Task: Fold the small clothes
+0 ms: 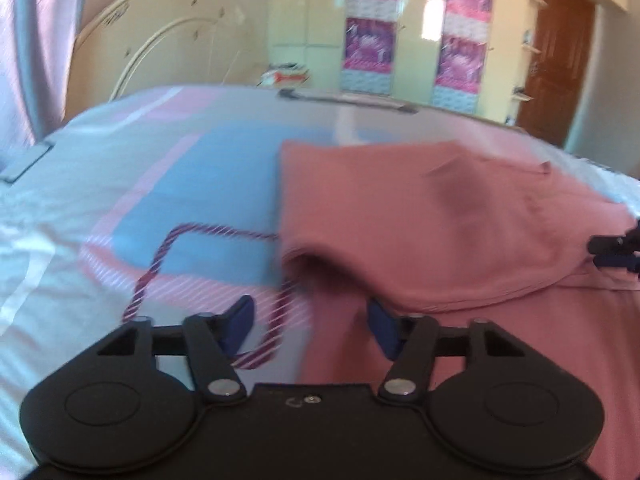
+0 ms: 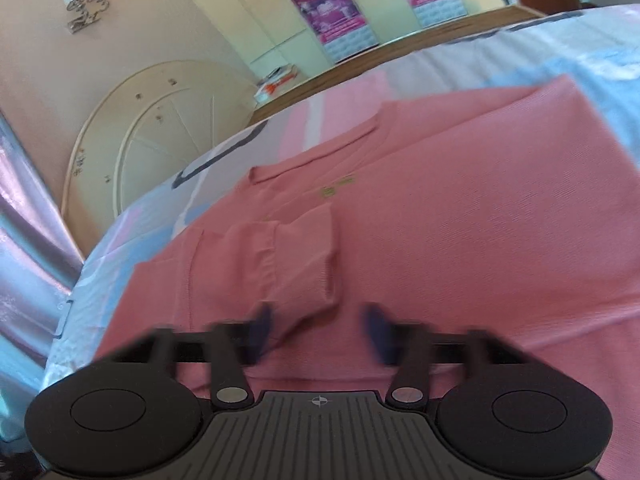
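Left wrist view: your left gripper [image 1: 310, 326] stands wide open w/ nothing between its blue pads [image 1: 240, 322]; it hovers just over the near edge of the pink shirt [image 1: 460, 216], at the fold where an upper layer lies over the lower one; shirt rests on the bedsheet [image 1: 120, 184], a blue/pink/white patterned one w/ a striped purple loop print beside the shirt's left edge; at far right of this view the tips of your right gripper [image 1: 616, 250] reach in over the shirt, but whether they touch it can't be told. Right wrist view: right gripper [image 2: 316, 330] is open approx. as wide, blurred, holding nothing; a folded-in sleeve [image 2: 296, 256] lies on the shirt body just ahead of the left pad; collar [image 2: 316, 152] sits further off; small yellow-green chest mark visible near it, too small to read. Background: cream headboard [image 2: 160, 132], wardrobe w/ purple posters [image 1: 372, 24], brown door [image 1: 560, 52], wall lamp [image 2: 86, 4].
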### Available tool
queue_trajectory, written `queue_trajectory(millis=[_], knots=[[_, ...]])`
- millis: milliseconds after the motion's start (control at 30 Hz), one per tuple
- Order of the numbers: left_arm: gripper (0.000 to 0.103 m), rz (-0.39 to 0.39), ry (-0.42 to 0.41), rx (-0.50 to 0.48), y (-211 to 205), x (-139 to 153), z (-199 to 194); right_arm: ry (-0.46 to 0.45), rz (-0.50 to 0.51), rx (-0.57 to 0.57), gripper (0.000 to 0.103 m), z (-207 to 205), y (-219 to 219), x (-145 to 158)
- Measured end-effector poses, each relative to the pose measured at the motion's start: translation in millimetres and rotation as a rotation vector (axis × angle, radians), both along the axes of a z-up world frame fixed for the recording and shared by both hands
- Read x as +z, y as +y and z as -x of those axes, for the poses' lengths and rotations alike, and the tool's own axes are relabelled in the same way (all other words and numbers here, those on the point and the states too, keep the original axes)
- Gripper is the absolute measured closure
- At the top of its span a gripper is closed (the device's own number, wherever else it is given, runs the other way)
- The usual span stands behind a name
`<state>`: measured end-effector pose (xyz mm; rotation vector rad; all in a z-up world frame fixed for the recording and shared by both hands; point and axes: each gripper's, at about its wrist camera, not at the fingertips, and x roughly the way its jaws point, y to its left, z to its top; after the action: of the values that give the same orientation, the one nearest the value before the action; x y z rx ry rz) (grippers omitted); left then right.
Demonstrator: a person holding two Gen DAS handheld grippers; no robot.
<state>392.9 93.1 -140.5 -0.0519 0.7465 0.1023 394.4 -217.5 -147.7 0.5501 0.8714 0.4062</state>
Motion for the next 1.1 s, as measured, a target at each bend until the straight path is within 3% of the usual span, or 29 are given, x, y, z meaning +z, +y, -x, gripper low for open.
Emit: queue_trajectory(millis=[233, 267, 333, 400, 567, 600, 633, 667, 700, 800, 867, 967, 1033, 1100], knots=[[0.053, 0.020, 0.000, -0.018, 16, -8, -21, 0.006, 0.152, 0.011, 0.097, -17, 30, 4], [0.055, 0.013, -0.007, -0.032, 15, -10, -22, 0.011, 0.160, 0.018, 0.096, -18, 32, 5], [0.074, 0.018, -0.020, -0.049, 17, -13, -22, 0.021, 0.151, 0.020, 0.096, -19, 32, 5], [0.084, 0.032, -0.026, -0.058, 20, -14, -23, 0.015, 0.136, 0.019, 0.097, -21, 32, 5], [0.086, 0.031, -0.032, -0.086, 22, -15, -24, -0.028, 0.158, 0.026, 0.099, -14, 29, 12], [0.086, 0.031, -0.035, -0.089, 22, -16, -23, -0.023, 0.157, 0.013, 0.091, -11, 26, 14], [0.086, 0.033, -0.036, -0.090, 22, -16, -23, -0.007, 0.143, -0.005, 0.060, -9, 23, 14], [0.086, 0.036, -0.038, -0.090, 23, -16, -23, 0.003, 0.112, -0.022, 0.044, -6, 18, 13], [0.086, 0.040, -0.041, -0.087, 23, -16, -22, -0.005, 0.077, -0.038, 0.035, -2, 14, 12], [0.086, 0.047, -0.044, -0.082, 23, -17, -20, 0.017, 0.038, -0.049, 0.036, -2, 14, 9], [0.086, 0.051, -0.041, -0.080, 24, -17, -21, 0.026, 0.012, -0.055, 0.043, -4, 17, 6], [0.086, 0.068, -0.040, -0.078, 27, -16, -19, 0.054, -0.007, -0.080, 0.067, -11, 21, -1], [0.086, 0.074, -0.042, -0.075, 28, -16, -18, 0.051, 0.003, -0.075, 0.096, -16, 24, 0], [0.086, 0.065, -0.047, -0.076, 26, -16, -17, -0.011, 0.068, -0.025, 0.097, -16, 35, 13]])
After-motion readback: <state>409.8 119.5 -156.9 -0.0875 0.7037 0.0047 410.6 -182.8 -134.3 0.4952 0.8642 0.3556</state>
